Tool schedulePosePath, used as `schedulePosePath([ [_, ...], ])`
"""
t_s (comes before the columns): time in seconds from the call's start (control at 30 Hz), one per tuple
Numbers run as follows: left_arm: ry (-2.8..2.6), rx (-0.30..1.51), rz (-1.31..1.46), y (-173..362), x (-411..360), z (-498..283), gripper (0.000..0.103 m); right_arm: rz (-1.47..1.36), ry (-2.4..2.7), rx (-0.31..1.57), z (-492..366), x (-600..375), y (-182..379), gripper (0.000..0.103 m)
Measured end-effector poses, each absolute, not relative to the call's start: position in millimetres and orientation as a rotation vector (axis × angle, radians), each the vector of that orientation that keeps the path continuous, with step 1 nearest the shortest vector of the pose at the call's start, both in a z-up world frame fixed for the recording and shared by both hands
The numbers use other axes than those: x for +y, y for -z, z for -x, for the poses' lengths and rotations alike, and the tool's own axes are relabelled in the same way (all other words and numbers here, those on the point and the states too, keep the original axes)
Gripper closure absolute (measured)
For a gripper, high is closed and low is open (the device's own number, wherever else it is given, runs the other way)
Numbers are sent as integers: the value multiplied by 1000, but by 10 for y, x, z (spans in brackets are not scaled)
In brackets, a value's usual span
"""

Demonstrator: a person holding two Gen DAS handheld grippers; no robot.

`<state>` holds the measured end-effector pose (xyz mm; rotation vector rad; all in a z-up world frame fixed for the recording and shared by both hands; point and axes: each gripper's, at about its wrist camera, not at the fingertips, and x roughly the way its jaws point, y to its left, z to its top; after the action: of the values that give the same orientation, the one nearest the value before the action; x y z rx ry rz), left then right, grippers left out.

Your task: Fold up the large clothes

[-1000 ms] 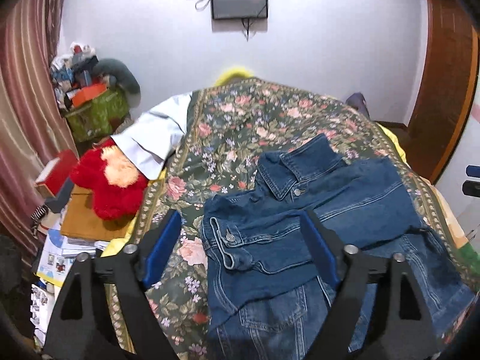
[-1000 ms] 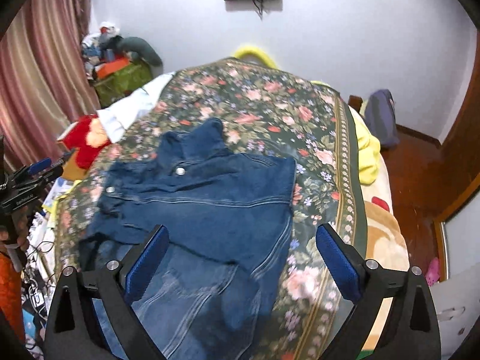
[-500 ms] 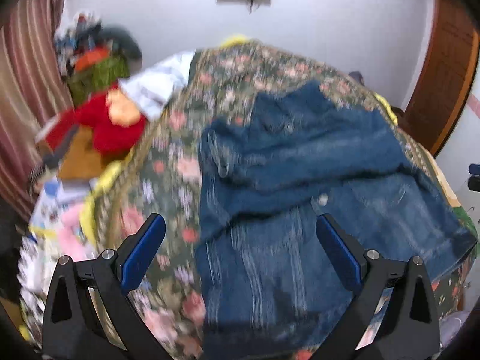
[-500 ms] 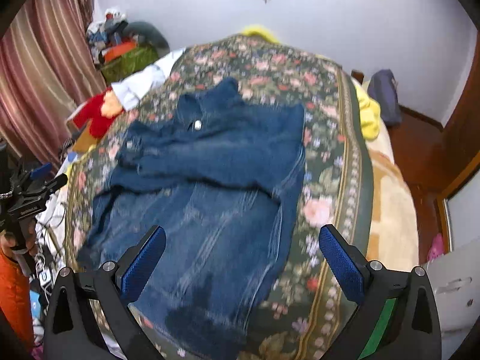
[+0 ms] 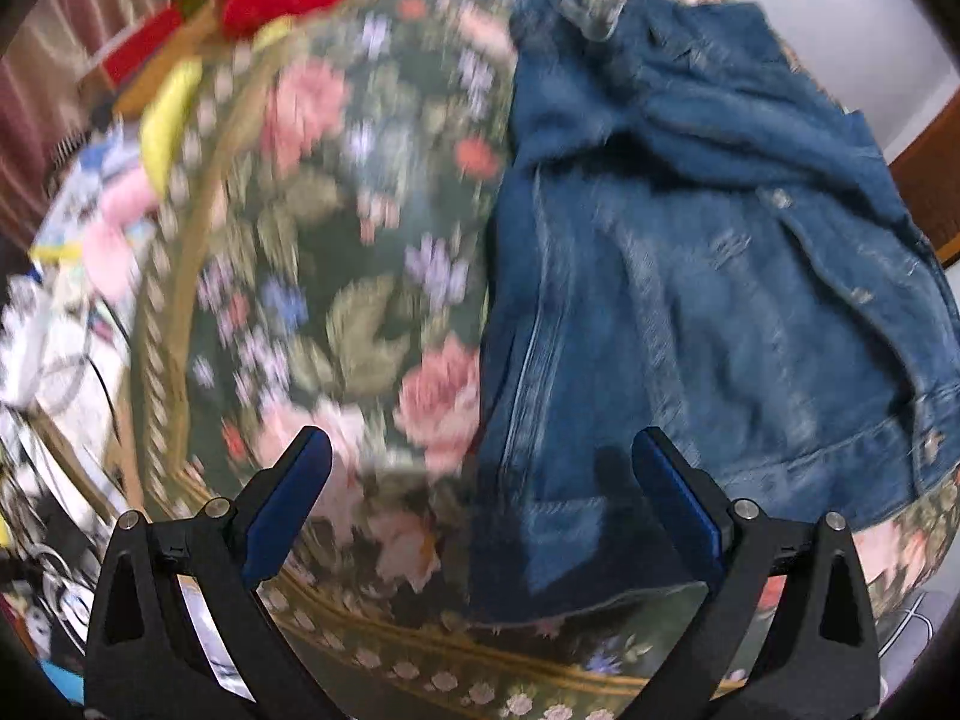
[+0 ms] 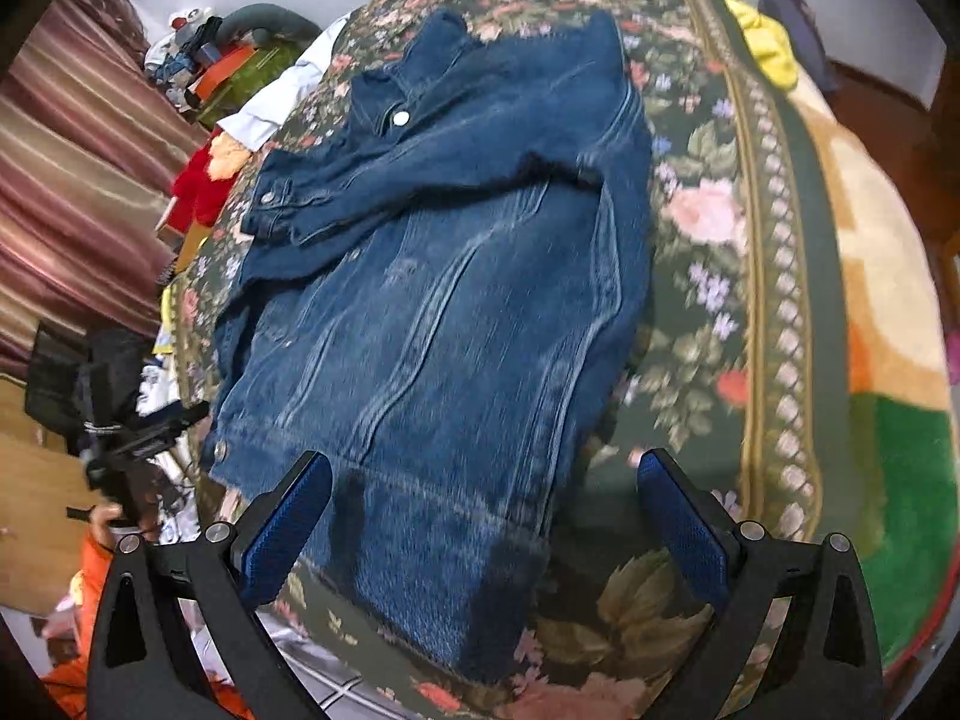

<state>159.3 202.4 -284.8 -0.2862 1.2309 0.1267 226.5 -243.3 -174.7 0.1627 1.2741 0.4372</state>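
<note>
**Left wrist view: both tongs spread over a denim jacket at the foot of the bed**

The left tongs (image 5: 480,498) stand spread wide, pinching nothing. The denim jacket (image 5: 690,300) lies flat on the floral bedspread (image 5: 336,276), and its near left hem corner sits between the two fingers, closer to the right-hand one; the left finger hangs over bare bedspread near the bed's near edge. This view is blurred.

In the right wrist view the right tongs (image 6: 483,516) are also spread wide and empty. The denim jacket (image 6: 456,276) runs from its collar at the far end to its hem at the bed's near edge, where the hem's near right corner lies between the fingers. A red plush toy (image 6: 195,180) lies off the bed's left edge.
</note>
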Motion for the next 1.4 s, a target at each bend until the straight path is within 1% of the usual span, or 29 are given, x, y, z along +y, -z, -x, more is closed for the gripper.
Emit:
schedulePosePath([
  [0.1, -69, 1259, 415, 3018, 2022, -1519, 4, -159, -445, 1258, -2225, -2417, 1741, 2],
  [0.2, -62, 1285, 468, 3144, 2025, -1526, 4, -240, -424, 1226, -2241, -2434, 1767, 3],
  [0.23, -66, 1285, 486, 3167, 2040, -1526, 4, -255, -417, 1226, -2262, -2417, 1787, 9],
  [0.27, -71, 1281, 510, 3174, 2057, -1524, 7, -251, -413, 1223, -2281, -2387, 1798, 18],
  [0.3, -59, 1272, 528, 3160, 2058, -1519, 19, -236, -409, 1221, -2304, -2350, 1798, 30],
  [0.33, -24, 1263, 537, 3140, 2039, -1518, 27, -228, -411, 1220, -2324, -2317, 1792, 37],
  [0.37, 6, 1261, 543, 3127, 2029, -1527, 46, -228, -421, 1223, -2335, -2290, 1788, 47],
  [0.4, 17, 1255, 528, 3093, 1986, -1527, 50, -229, -428, 1225, -2343, -2280, 1777, 52],
  [0.43, 7, 1247, 495, 3062, 1928, -1542, 54, -218, -446, 1227, -2347, -2251, 1768, 63],
  [0.47, 13, 1250, 445, 3029, 1860, -1558, 69, -195, -459, 1220, -2346, -2225, 1744, 74],
  [0.5, 17, 1259, 414, 2997, 1816, -1576, 77, -179, -466, 1212, -2350, -2221, 1717, 80],
  [0.53, 22, 1259, 400, 2941, 1788, -1594, 78, -182, -479, 1201, -2359, -2232, 1681, 81],
  [0.57, 33, 1249, 398, 2882, 1767, -1617, 82, -198, -493, 1189, -2375, -2257, 1640, 83],
  [0.6, 57, 1222, 401, 2761, 1746, -1643, 83, -207, -500, 1182, -2390, -2270, 1612, 85],
  [0.77, 113, 1041, 361, 2061, 1663, -1878, 83, -195, -531, 1113, -2598, -2259, 1313, 86],
  [0.8, 117, 999, 338, 1877, 1638, -1965, 84, -192, -536, 1094, -2655, -2246, 1249, 87],
  [0.83, 125, 964, 322, 1722, 1599, -2043, 84, -189, -541, 1079, -2701, -2231, 1197, 91],
  [1.0, 156, 870, 298, 1228, 1589, -2601, 84, -206, -560, 1020, -3101, -2099, 1024, 93],
  [1.1, 133, 830, 293, 1071, 1645, -2885, 84, -208, -550, 998, -3385, -2034, 991, 94],
  [1.27, 31, 776, 301, 1001, 1929, -3452, 85, -259, -484, 946, -3979, -2097, 991, 94],
  [1.37, -85, 767, 316, 1156, 2191, -3862, 86, -248, -355, 897, -4355, -2151, 1110, 94],
  [1.4, -137, 785, 316, 1266, 2287, -4026, 86, -249, -296, 897, -4547, -2177, 1228, 94],
])
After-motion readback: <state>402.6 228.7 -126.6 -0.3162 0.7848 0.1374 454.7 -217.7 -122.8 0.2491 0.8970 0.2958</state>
